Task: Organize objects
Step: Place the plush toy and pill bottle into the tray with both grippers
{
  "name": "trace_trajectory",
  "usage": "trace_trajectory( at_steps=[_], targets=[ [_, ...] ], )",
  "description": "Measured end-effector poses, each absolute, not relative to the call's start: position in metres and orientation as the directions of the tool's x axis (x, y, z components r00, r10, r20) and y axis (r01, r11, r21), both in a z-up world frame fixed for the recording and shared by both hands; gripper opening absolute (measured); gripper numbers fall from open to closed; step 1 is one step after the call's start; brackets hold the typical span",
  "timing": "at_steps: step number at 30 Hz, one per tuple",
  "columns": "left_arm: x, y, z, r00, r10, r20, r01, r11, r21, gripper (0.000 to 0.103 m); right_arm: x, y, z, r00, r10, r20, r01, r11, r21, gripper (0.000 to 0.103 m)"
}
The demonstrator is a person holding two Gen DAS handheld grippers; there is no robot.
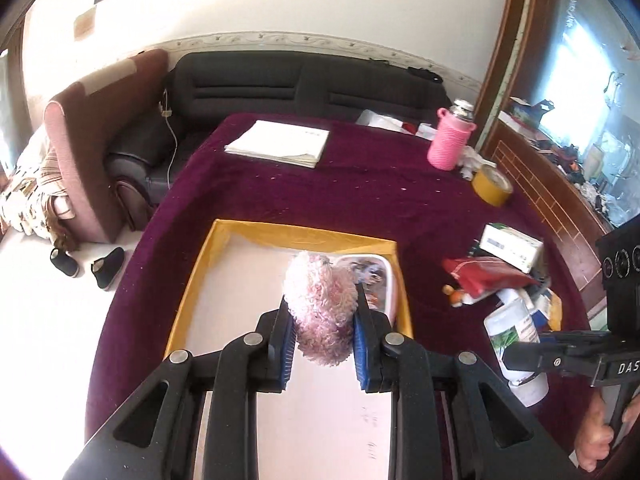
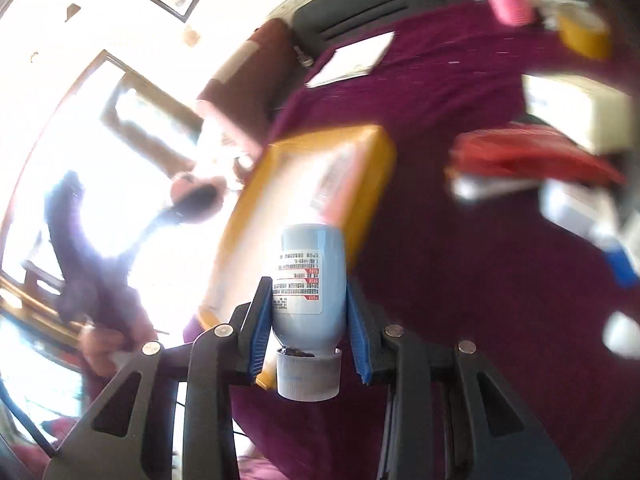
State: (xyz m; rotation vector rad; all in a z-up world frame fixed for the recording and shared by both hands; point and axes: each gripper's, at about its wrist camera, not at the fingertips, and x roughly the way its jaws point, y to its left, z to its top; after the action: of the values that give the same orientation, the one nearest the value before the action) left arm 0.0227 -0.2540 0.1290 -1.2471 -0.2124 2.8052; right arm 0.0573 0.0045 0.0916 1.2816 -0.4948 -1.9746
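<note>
My left gripper (image 1: 323, 305) is shut on a pink fluffy ball (image 1: 318, 280), held above a yellow-walled box (image 1: 304, 236) on the maroon table. A white tub (image 1: 378, 276) lies in the box's far right corner. My right gripper (image 2: 308, 284) is shut on a pale blue bottle (image 2: 310, 272) with a printed label, its white ribbed cap (image 2: 308, 376) towards the camera. The yellow box (image 2: 376, 152) shows blurred beyond it. In the left wrist view the right gripper (image 1: 532, 354) reaches in from the right edge across a white bottle (image 1: 516, 332), a hand (image 1: 592, 440) on its handle.
A pile with a red pouch (image 1: 488, 276) and a white carton (image 1: 512, 246) lies right of the box. Farther back are a yellow tape roll (image 1: 490, 188), a pink-sleeved flask (image 1: 448, 140) and white papers (image 1: 280, 142). A dark sofa (image 1: 280, 88) stands behind; shoes (image 1: 106, 268) lie on the floor.
</note>
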Motion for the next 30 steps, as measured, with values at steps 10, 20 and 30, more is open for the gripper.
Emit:
trace_trajectory(
  at_steps=[10,20,30],
  targets=[
    [-0.054,-0.294,0.043,-0.583,0.162,-0.796,0.055,-0.97,-0.237,0.021,-0.074,-0.11,0.035,-0.236,-0.655,-0.718,0.155,-0.754,0.638,0.033],
    [-0.077,-0.296,0.021,-0.547,0.202,-0.813,0.088,-0.951,-0.295,0.047,-0.099,-0.114,0.026,-0.29,-0.586,-0.756,0.119,-0.806,0.58,0.035],
    [-0.033,-0.306,0.056,-0.633,0.063,-0.771,0.175,-0.959,-0.222,0.057,-0.061,-0.069,0.074,-0.401,-0.568,-0.718,0.213,-0.821,0.531,0.036]
  ],
)
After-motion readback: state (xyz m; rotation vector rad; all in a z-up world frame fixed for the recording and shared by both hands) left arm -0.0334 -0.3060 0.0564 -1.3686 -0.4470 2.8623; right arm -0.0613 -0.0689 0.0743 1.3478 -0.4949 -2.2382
